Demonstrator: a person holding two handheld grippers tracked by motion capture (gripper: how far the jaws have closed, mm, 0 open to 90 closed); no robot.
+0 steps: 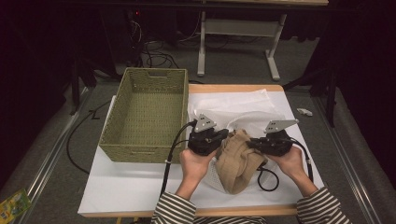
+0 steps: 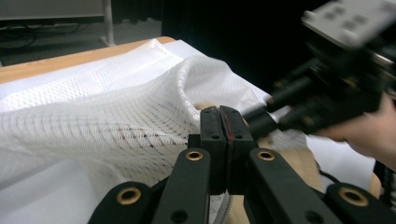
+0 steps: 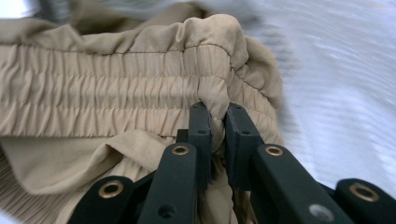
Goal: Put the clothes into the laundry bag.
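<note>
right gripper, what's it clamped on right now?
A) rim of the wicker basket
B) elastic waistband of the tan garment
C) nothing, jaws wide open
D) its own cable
B: in the right gripper view, the right gripper has its jaws pinching the gathered waistband edge of the tan garment, with fabric squeezed between them; the wicker basket sits apart at the table's left.
</note>
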